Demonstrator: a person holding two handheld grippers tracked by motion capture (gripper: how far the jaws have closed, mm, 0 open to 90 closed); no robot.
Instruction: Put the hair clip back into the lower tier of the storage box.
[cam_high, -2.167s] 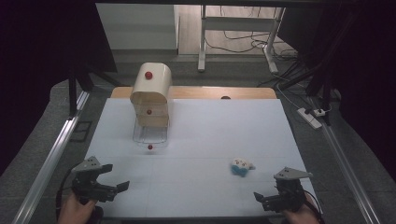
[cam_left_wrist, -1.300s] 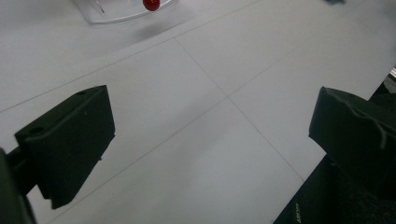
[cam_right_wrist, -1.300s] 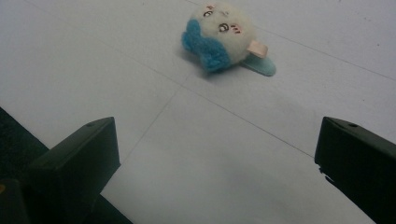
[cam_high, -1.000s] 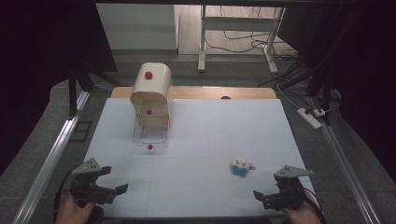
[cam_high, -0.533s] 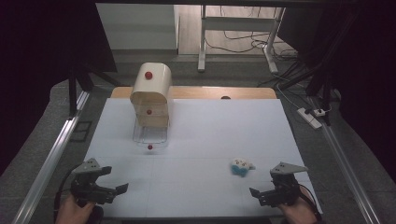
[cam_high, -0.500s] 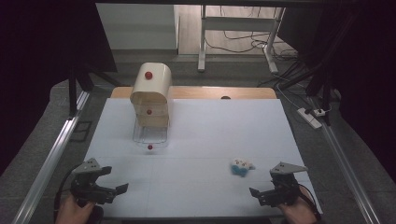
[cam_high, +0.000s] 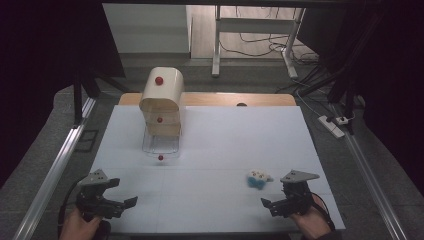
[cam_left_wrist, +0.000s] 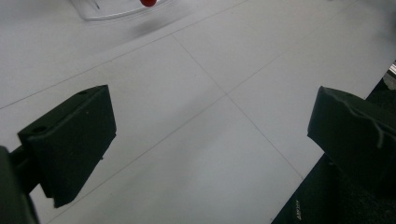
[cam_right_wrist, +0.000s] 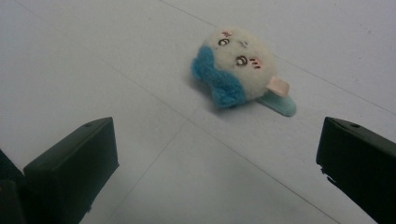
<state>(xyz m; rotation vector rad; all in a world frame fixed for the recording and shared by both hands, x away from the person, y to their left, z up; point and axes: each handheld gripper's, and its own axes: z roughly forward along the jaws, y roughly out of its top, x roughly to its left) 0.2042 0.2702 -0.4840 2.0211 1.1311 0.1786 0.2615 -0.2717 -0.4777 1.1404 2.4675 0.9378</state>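
Observation:
A small plush toy (cam_high: 259, 178), cream with a blue body, lies on the white table (cam_high: 225, 140) at the front right; in the right gripper view the plush toy (cam_right_wrist: 236, 72) lies on its side just beyond my jaws. My right gripper (cam_high: 272, 204) is open, a short way in front of the toy and not touching it. At the front left, my left gripper (cam_high: 122, 200) hovers open over bare table, nothing between its jaws. A cream drawer cabinet (cam_high: 161, 102) with red knobs stands at the back left, its clear bottom drawer (cam_high: 160, 145) pulled out.
The drawer's red knob (cam_left_wrist: 148, 2) shows at the top edge of the left gripper view. The table's near edge (cam_left_wrist: 322, 161) runs close under the left gripper. Metal rails flank the table, and a power strip (cam_high: 332, 125) lies on the floor at right.
My right gripper has shifted slightly left and forward, toward the plush toy. The left gripper has barely moved. The toy and cabinet are where they were.

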